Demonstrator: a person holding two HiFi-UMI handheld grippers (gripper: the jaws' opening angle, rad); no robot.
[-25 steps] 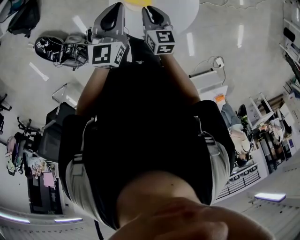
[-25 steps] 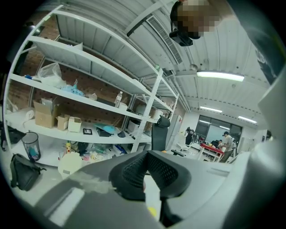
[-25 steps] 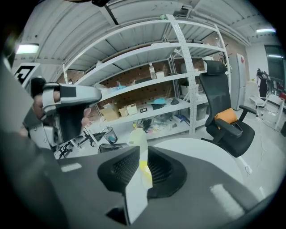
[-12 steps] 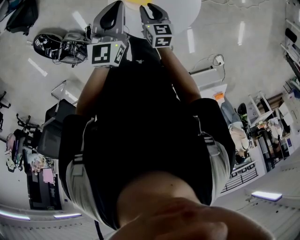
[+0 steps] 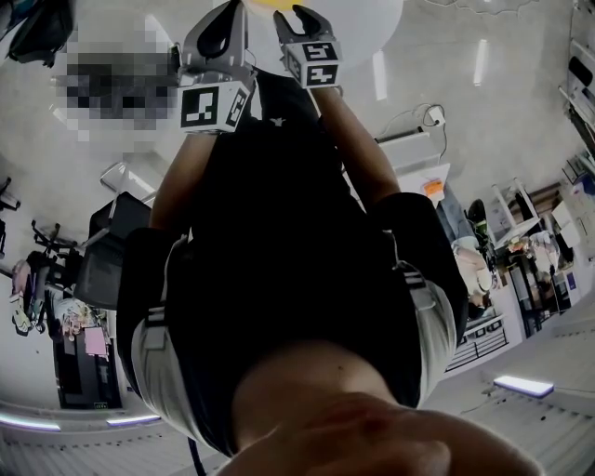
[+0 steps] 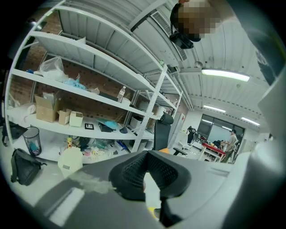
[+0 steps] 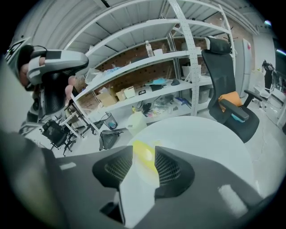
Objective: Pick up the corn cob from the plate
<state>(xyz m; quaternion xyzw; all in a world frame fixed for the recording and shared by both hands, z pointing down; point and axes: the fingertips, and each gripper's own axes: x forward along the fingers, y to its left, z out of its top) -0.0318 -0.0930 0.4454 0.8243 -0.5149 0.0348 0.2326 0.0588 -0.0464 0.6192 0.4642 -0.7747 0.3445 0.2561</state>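
A yellow thing [image 7: 144,154], blurred, lies on the round white table [image 7: 196,134]; I cannot make out a corn cob or a plate in it. It shows as a yellow edge [image 5: 274,4] at the top of the head view. My right gripper [image 7: 144,167] points down at it, and its jaws are opening with nothing pressed between them. In the head view the right gripper [image 5: 296,15] hangs over the table's near edge. My left gripper [image 5: 223,26] is held beside it, further left. Its jaws [image 6: 149,179] stand a little apart with nothing between them.
White shelving [image 7: 147,58] loaded with boxes runs behind the table. A black office chair with an orange cushion [image 7: 228,103] stands at the table's right. A bin [image 7: 110,120] and a dark bag [image 7: 107,139] sit on the floor. My body fills the lower head view.
My right gripper has moved further over the table toward the yellow thing, and its fingers have spread apart. The left gripper has stayed in place.
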